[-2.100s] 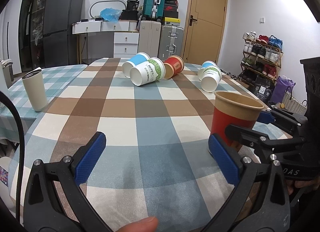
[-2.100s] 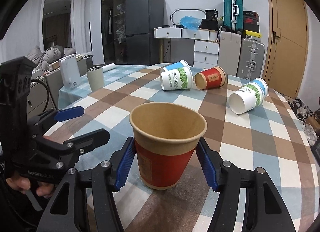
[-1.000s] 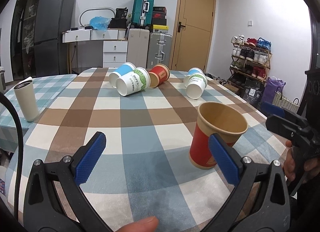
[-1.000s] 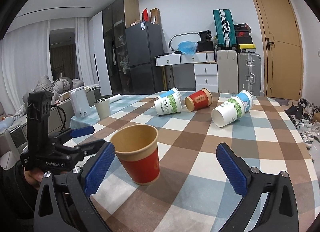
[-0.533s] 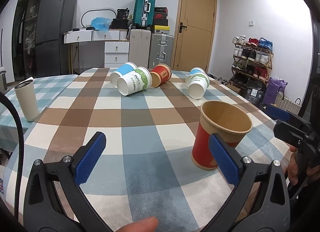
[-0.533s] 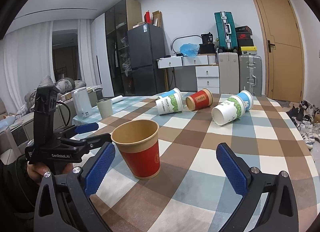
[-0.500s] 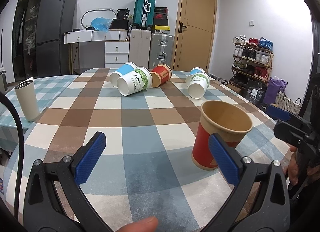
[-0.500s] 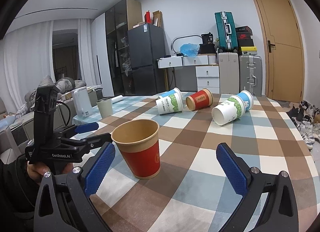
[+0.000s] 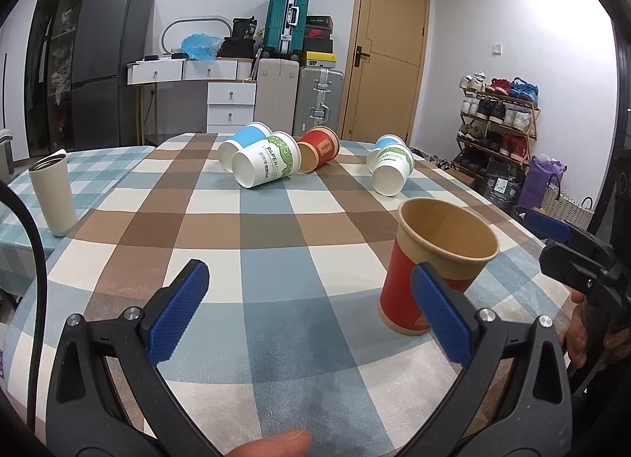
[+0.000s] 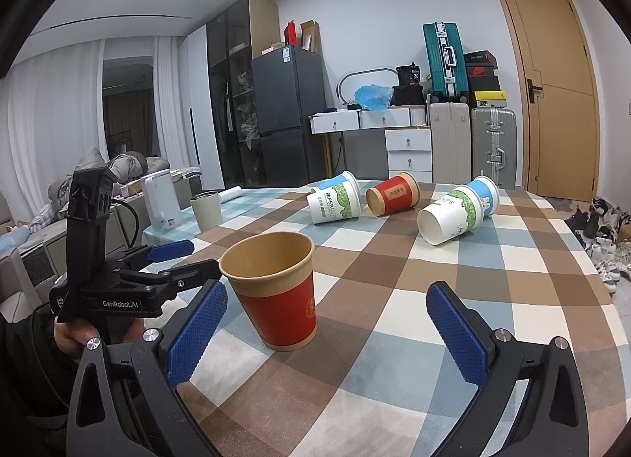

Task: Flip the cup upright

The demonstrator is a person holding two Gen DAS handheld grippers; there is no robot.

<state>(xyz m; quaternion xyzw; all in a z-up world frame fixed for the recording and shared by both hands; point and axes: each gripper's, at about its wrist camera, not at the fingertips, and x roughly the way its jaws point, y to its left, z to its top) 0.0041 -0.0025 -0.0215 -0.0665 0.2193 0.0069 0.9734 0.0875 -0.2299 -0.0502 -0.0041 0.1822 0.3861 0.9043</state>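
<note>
A red paper cup with a tan rim (image 9: pixel 430 267) (image 10: pixel 276 291) stands upright on the checked tablecloth, free of both grippers. My left gripper (image 9: pixel 311 311) is open and empty, its right finger just in front of the cup. My right gripper (image 10: pixel 327 330) is open and empty, the cup near its left finger. Several cups lie on their sides further back: a white and green one (image 9: pixel 264 165) (image 10: pixel 335 204), a red one (image 9: pixel 319 149) (image 10: pixel 390 194), and another white and green one (image 9: pixel 392 171) (image 10: pixel 449 216). The left gripper also shows in the right wrist view (image 10: pixel 173 259).
A beige tumbler (image 9: pixel 53 194) (image 10: pixel 207 210) stands upright on the left of the table. The table's right edge (image 9: pixel 512 220) drops off near a shoe rack (image 9: pixel 497 117). A white kettle (image 10: pixel 161 200) stands beyond the table's left side.
My right gripper opened, let go of the red cup and drew back. The cup now stands alone. Over the last half second almost nothing has moved.
</note>
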